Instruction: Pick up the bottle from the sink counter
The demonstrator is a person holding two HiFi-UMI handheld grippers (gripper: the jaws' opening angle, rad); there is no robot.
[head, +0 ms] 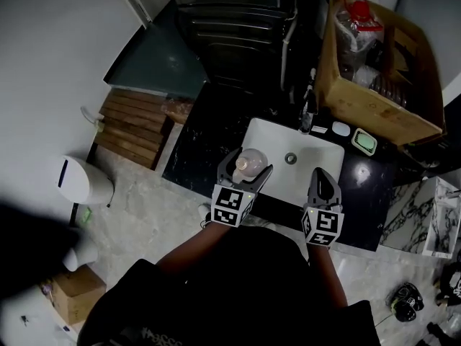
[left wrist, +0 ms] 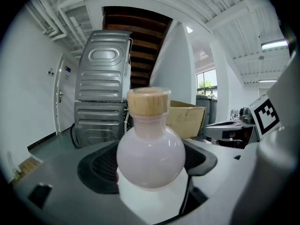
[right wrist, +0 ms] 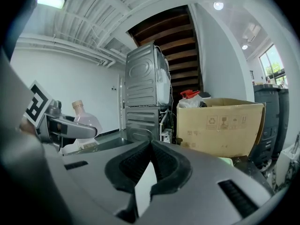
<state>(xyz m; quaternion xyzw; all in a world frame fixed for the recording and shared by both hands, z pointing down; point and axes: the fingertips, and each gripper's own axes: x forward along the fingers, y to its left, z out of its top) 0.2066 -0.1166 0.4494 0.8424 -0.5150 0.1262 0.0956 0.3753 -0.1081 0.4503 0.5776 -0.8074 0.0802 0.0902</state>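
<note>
Closest to the head camera, the person's dark shirt fills the bottom edge, with both arms reaching to the front rim of the white sink (head: 268, 130). The left gripper (head: 245, 167) is over the sink's left front corner, its jaws on either side of the bottle (head: 243, 162). The right gripper (head: 323, 176) is at the sink's right front rim. Behind the sink stands a faucet (head: 310, 111), to its right lies a green soap dish (head: 364, 142), and beyond that sits an open cardboard box (head: 392, 99). A white bin (head: 81, 180) stands on the floor well left of the sink.

From the left gripper view the bottle shows what the top-down view cannot: a round, pale pink body under a wood-coloured stopper (left wrist: 148, 101), upright, with the dark pads (left wrist: 96, 170) pressed to its sides.

The right gripper view shows that gripper's jaws together at the tips with nothing between them. It also catches the bottle side-on at the far left, held in the other gripper.
</note>
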